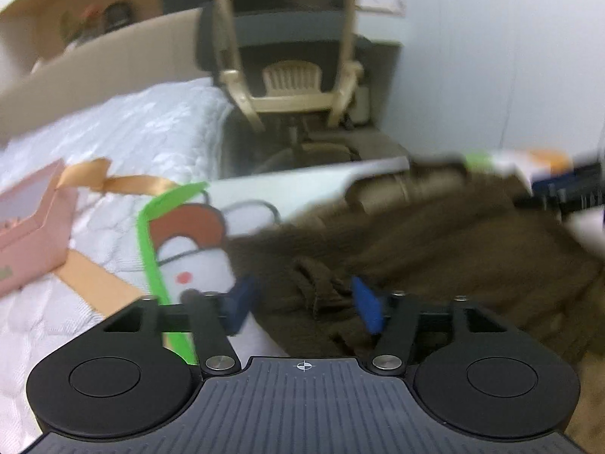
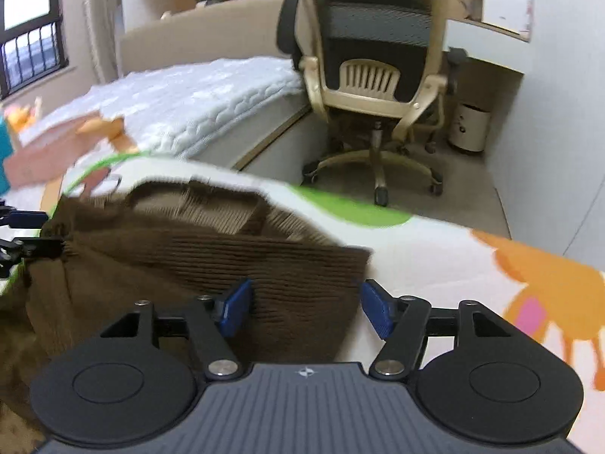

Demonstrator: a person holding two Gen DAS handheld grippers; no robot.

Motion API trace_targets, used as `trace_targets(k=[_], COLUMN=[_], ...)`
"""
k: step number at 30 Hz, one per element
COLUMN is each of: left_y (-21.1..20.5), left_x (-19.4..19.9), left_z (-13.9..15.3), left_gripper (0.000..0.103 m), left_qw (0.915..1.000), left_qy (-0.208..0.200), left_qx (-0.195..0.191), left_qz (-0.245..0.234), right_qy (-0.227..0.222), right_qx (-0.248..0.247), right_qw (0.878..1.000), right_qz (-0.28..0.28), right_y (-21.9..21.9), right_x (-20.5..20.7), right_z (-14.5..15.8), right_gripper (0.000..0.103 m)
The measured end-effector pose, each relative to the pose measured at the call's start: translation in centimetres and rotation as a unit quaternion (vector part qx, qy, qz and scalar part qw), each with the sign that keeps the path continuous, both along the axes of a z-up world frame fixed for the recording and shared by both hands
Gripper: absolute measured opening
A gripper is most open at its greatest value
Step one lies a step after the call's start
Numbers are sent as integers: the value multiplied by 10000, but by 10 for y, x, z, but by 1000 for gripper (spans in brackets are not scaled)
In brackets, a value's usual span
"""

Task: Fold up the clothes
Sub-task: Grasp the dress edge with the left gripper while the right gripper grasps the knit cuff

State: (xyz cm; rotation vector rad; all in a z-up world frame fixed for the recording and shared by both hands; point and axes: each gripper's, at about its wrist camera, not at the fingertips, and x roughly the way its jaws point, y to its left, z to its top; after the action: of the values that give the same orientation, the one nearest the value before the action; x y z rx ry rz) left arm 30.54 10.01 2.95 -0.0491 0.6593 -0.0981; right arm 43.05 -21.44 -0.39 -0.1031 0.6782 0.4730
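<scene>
A brown knitted sweater (image 1: 435, 234) lies spread on a white printed sheet (image 1: 283, 189), bunched in folds near the left gripper. My left gripper (image 1: 304, 304) is open, its blue fingertips (image 1: 366, 308) straddling a fold of the knit. In the right wrist view the same sweater (image 2: 211, 257) shows its ribbed collar and right edge. My right gripper (image 2: 306, 308) is open over that edge, with nothing pinched between its pads (image 2: 372, 308). The left gripper shows at the far left (image 2: 22, 234), beside the sweater's other side. Both views are blurred.
The printed sheet (image 2: 435, 265) carries green, orange and pink cartoon shapes. A pink box (image 1: 26, 227) with an orange ribbon sits on the white quilted bed (image 1: 132, 132). A beige office chair (image 2: 370, 75) stands behind, next to a desk and a small white bin (image 2: 469, 126).
</scene>
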Motion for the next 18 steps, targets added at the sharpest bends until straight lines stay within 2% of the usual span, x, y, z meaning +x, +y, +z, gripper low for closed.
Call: trace_targets(k=[1,3,4,5,9,10,11,12,13,14,18], left_y=[12,35,42,45,36,31,24,18,12,10,10], left_x=[5,18,24,32,49,51,50,49,49,43,-11], left_z=[7,14,10,3,-28,-32,-32,-29,-24,-16,34], left_gripper=[94,96,96,96,95,92,67,37,24,16,13], left_qw=[9991,9921,9884,9860,9846,9854,9886,9922,9951,9961,9977], left_qy=[-4,133,277,409,727,727,662,583,503,417,-178], left_qx=[-412,-1202,-1434,-1517,-1318,-1256,-1073,-875,-680,-668,-645], left_qz=[107,320,418,554,892,892,827,675,504,400,-113], right_qy=[24,239,346,447,710,594,612,584,448,291,-395], right_qx=[139,514,701,822,686,662,722,749,696,681,1039], right_qw=[9999,9982,9966,9951,9937,9952,9951,9954,9965,9972,9936], right_qz=[-45,-182,-250,-317,-528,-420,-266,-151,-123,-83,213], right_y=[-6,-13,-16,-18,-3,2,5,9,11,11,-17], right_x=[4,17,24,30,49,46,43,39,31,20,-44], right_z=[4,4,4,1,-32,-31,-28,-24,-15,-5,51], right_gripper=[64,64,64,64,64,54,19,13,13,12,11])
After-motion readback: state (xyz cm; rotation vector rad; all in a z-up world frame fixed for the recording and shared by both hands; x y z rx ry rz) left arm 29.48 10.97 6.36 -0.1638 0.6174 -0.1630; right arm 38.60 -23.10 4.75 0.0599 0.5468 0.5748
